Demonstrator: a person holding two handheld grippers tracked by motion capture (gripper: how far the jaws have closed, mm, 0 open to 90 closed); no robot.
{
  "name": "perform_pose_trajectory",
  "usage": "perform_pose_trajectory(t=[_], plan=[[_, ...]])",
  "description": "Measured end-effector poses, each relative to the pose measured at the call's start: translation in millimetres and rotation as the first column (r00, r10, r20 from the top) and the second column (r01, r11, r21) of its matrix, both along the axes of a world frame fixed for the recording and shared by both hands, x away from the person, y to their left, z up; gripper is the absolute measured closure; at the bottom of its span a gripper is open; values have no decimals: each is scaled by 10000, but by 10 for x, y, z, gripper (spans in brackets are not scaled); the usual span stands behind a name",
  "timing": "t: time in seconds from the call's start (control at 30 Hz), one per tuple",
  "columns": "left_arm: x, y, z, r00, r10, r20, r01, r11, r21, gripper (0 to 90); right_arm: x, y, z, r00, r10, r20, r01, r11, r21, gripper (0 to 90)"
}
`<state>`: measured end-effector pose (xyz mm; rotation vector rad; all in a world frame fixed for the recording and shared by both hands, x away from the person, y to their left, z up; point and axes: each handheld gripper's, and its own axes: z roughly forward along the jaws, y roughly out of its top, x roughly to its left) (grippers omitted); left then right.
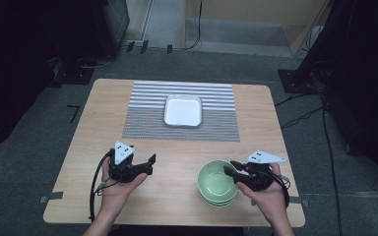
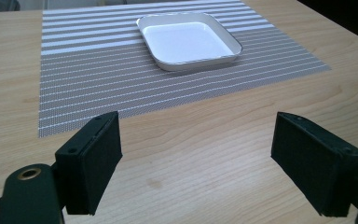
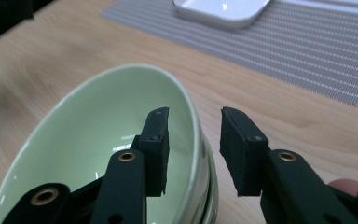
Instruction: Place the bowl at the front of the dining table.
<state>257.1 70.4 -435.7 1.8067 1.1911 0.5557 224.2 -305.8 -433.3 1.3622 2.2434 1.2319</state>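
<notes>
My right gripper (image 3: 193, 149) straddles the top green bowl's (image 3: 93, 154) rim, jaws parted, one inside, one outside; squeeze squarely before lifting; left gripper (image 2: 196, 163) gapes idle over bare counter (image 2: 205, 140).

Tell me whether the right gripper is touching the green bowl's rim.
Cannot tell. In the right gripper view, the right gripper straddles the green bowl rim, jaws open; no gap or contact shows plainly.
</notes>
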Motion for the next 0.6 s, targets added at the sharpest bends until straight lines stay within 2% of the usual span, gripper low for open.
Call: perform_pose_trajectory(t=[0.07,0.13,0.2,0.3,0.47,0.5,0.6], plan=[[-10,-17,8,10000,-58,17,58,10000,-2,159,-16,45,17,10000,57,-74,-59,9995,-309,631],[-18,-30,14,9999,-101,22,101,9999,6,159,-28,77,19,10000,5,36,-3,9987,-507,694],[-27,-36,19,9999,-137,49,136,9999,20,159,-28,87,5,9996,-195,221,214,9959,-882,794],[-33,-39,28,9999,-146,75,146,9999,4,159,-29,52,-15,9993,-61,377,93,9964,-840,832],[-34,-35,33,9998,-160,79,160,9999,-13,159,-65,58,18,9906,343,1325,-210,9947,-1003,832],[-36,-35,34,9998,-160,72,160,9999,-36,159,-77,65,33,9877,357,1522,-188,9936,-1115,833],[-45,-41,46,9997,-216,80,218,9996,-183,159,-95,62,65,9805,229,1950,-37,9952,-982,834]])
